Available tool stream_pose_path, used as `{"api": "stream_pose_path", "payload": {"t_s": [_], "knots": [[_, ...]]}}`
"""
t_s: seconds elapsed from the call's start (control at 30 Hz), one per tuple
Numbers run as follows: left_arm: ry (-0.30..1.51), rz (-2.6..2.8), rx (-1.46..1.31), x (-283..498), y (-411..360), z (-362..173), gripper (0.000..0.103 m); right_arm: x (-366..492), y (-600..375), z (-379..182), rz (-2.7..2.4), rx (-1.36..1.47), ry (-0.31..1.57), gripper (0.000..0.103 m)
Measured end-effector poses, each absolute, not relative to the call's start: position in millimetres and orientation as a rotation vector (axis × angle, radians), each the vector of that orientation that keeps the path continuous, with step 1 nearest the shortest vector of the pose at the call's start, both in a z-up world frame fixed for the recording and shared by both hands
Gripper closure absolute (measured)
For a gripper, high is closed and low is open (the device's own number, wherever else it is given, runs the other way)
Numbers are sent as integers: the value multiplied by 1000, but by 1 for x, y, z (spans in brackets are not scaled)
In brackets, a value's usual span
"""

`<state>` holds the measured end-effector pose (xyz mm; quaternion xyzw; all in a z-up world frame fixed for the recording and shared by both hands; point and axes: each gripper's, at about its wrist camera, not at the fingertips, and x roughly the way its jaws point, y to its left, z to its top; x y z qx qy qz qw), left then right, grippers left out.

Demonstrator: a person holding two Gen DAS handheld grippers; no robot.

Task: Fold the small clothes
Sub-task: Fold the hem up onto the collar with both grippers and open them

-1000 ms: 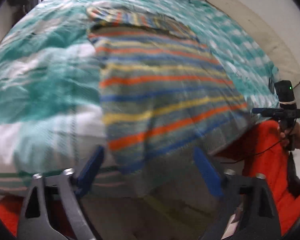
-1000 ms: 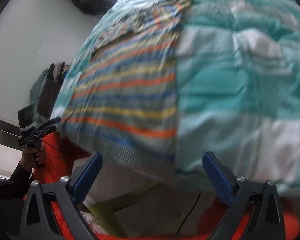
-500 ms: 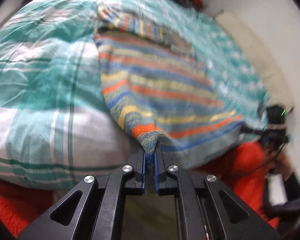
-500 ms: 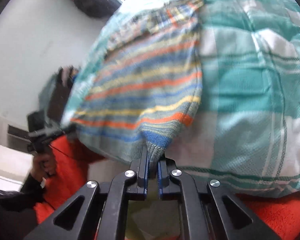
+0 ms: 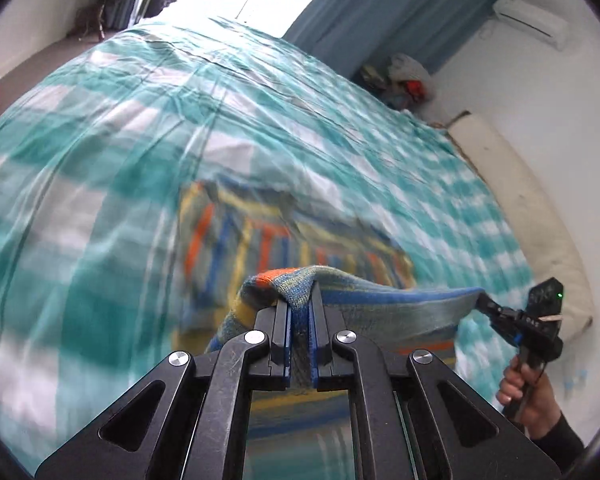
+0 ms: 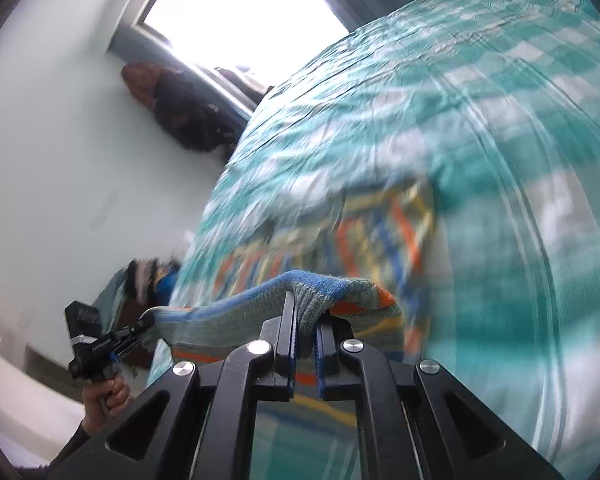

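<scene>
A knitted garment striped in blue, orange, yellow and grey-green (image 5: 364, 308) is held up above a bed covered by a teal-and-white checked bedspread (image 5: 112, 152). Its hem is stretched between the two tools, while the far part of the garment lies flat on the bedspread, blurred in both views.

In the left wrist view, the left hand-held gripper (image 5: 299, 320) is seen with its blue-padded fingers (image 5: 286, 322) pressed together on a bunched corner of the hem, which is draped over the fingertips. The taut blue hem edge is seen running from there to the right, where it is pinched by the right hand-held gripper (image 5: 485, 305), gripped in a hand (image 5: 526, 394) near the right edge of the bed.

In the right wrist view, the right hand-held gripper (image 6: 305, 328) is likewise closed on a bunched corner of the garment (image 6: 328, 292), and the hem is seen running left to the left hand-held gripper (image 6: 146, 326), held in the other hand (image 6: 108, 394) by the left edge of the bed.

A long cream cushion (image 5: 532, 216) is laid along the right edge of the bed against a white wall. A blue curtain (image 5: 380, 12) and a bright window (image 6: 240, 16) are seen beyond the far edge.
</scene>
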<state>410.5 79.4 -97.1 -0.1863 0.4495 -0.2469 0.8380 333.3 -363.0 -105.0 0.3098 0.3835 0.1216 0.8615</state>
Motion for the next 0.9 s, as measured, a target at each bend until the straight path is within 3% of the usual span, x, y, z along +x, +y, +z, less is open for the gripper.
{"api": "stream_pose_path", "payload": {"t_s": [0.17, 0.2, 0.27, 0.3, 0.33, 0.4, 0.5, 0.63, 0.8, 0.9], "knots": [[1026, -436, -346, 486, 57, -137, 95, 412, -387, -132, 187, 650, 838, 95], [1043, -395, -323, 500, 53, -147, 91, 428, -391, -145, 179, 676, 851, 91], [1058, -341, -312, 520, 53, -159, 79, 445, -398, -161, 119, 692, 862, 74], [1056, -322, -328, 528, 57, -162, 66, 451, -401, -167, 83, 700, 858, 63], [1043, -303, -360, 532, 65, -162, 55, 455, -405, -170, 58, 713, 842, 62], [1008, -286, -400, 529, 78, -156, 45, 456, -411, -171, 37, 719, 814, 62], [956, -343, -392, 506, 87, -140, 43, 444, -405, -156, 64, 614, 802, 62], [976, -531, -326, 467, 71, -138, 31, 430, -371, -144, 223, 447, 880, 62], [1123, -634, -142, 457, 13, -173, 30, 451, -310, -177, 387, 325, 1116, 61], [1138, -526, -73, 462, 9, -190, 32, 459, -293, -198, 300, 262, 1152, 61]]}}
